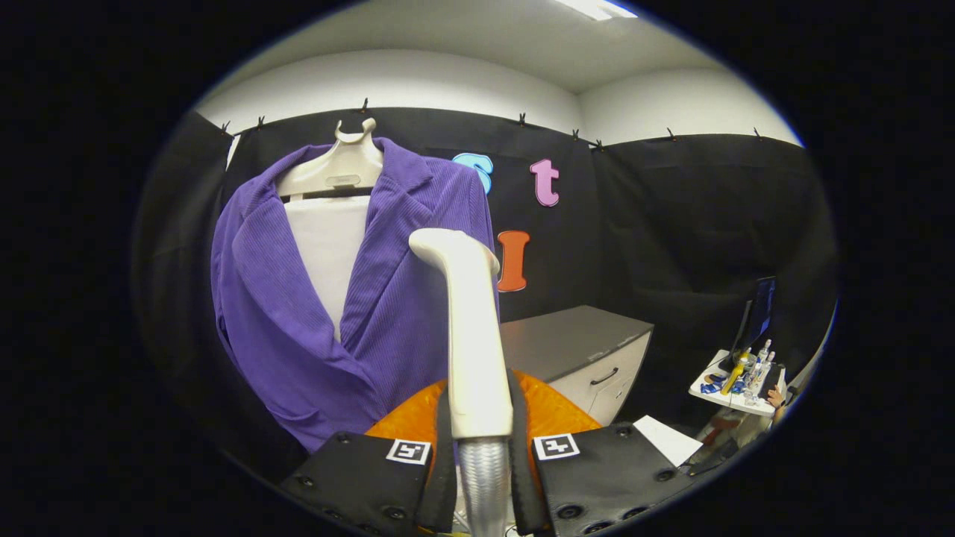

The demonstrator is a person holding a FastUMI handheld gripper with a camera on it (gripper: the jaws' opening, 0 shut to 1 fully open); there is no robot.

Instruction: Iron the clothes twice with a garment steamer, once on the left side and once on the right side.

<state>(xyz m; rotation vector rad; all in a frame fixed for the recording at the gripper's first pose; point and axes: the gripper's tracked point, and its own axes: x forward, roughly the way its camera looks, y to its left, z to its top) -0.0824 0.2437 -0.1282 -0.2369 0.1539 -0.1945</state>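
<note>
The gripper (483, 447) was clenched on the garment steamer (468, 328), its two fingers (373, 470) pressing the lower end of the cream handle from either side, just above the ribbed grey hose (485, 477). The steamer stood upright between the fingers, its bent head turned toward the purple jacket (395, 298), which hung on a pale hanger (339, 168) against the booth's black wall, ahead of the fingers and slightly to their left. The head overlapped the jacket's right-hand front panel; whether it touched the cloth could not be told. The handle appeared rigid, smooth and probably light, so a low hold near the hose seemed suited to steering it, though the trailing hose might tug. The soft jacket would likely yield and sway under pressure. The gripper pointed level and forward. A grey table (574, 339) with drawers stood beyond, to the right.
</note>
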